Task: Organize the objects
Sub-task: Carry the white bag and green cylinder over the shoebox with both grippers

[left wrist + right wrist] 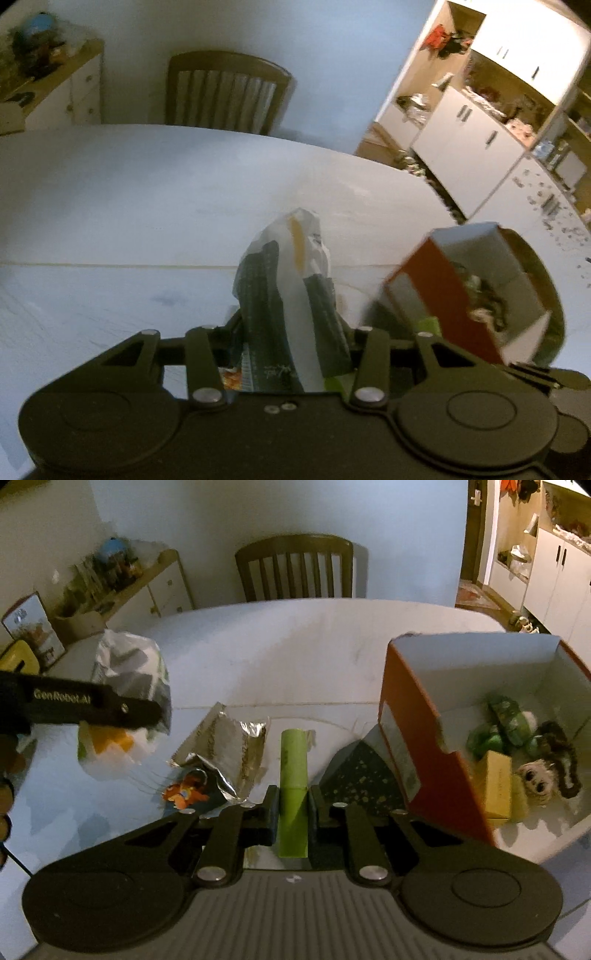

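Two handheld grippers are working over a white surface [295, 646] strewn with packets, a wooden chair [295, 568] standing at its far edge.

The left gripper [291, 328] is holding a crumpled plastic bag [291, 280], dark green and white with a yellow stripe, its jaws partly closed around the bag's lower part while the top is sticking up above them. In the right wrist view the same bag is hanging clear above the surface near its left edge, with the black gripper arm crossing in front of it.

The right gripper [293, 812] is pinching a flat light-green packet [293, 771] between nearly closed jaws; the packet is running straight out ahead of them.

Lying on the surface just left of the green packet is a torn silver foil wrapper [221, 753] with an orange cartoon figure on it. Just right of the packet is a dark speckled packet [358, 775], resting against a red cardboard box [417, 738].

The open box is sitting near the right edge of the surface, white inside, and is holding green wrapped items [506, 727], a small yellow box [495, 786] and a small doll with dark hair [543, 775].
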